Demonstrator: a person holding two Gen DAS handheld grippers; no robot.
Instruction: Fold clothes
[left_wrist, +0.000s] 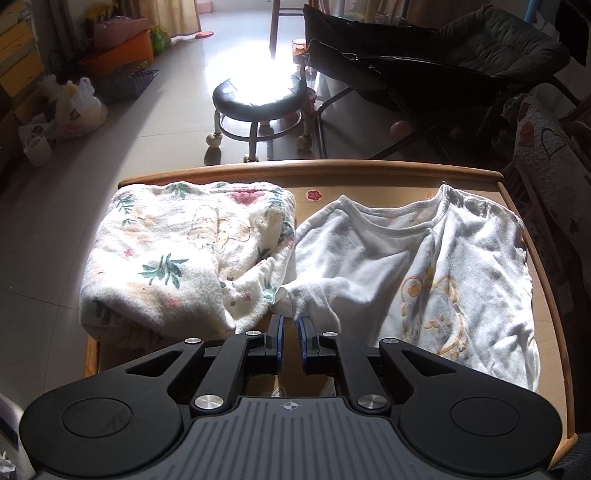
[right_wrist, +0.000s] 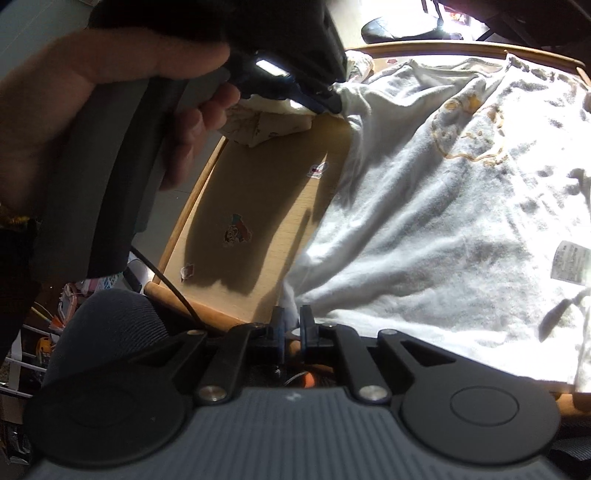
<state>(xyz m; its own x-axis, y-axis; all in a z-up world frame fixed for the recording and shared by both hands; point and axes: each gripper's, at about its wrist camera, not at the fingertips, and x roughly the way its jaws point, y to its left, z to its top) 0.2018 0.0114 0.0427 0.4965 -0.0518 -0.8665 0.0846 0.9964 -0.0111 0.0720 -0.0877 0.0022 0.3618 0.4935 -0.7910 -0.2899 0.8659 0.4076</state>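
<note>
Two grippers, both on one garment. Left gripper (left_wrist: 289, 322): blue-padded jaws nearly together, a pinch of white cloth from the sleeve tip of the white cotton T-shirt with the orange bear print (left_wrist: 424, 273) sitting between the fingertips at 12 o'clock. Reads as clamped on that sleeve. In the right wrist view the same left gripper (right_wrist: 325, 101) shows at 11 o'clock, held by the person's left hand (right_wrist: 122, 110), tips on the shirt's left edge.

Right gripper (right_wrist: 291, 319): jaws close together with a narrow gap, and the bottom-left hem corner of the T-shirt (right_wrist: 443, 221) comes down right at the tips. Cannot tell whether the cloth is actually pinched or only touching.

T-shirt lies spread face up on the right half of the light wooden table with the raised rim (left_wrist: 314, 168), collar at 12 o'clock, hem toward the camera, care label visible at 3 o'clock in the right wrist view.

Folded cream towel with green leaf and pink flower print (left_wrist: 177, 254) sits on the table's left half, at 10 o'clock from the left gripper, touching the T-shirt's sleeve.

Beyond the table's far rim at 12 o'clock: round black padded stool on castors (left_wrist: 258, 107) on the tiled floor.
</note>
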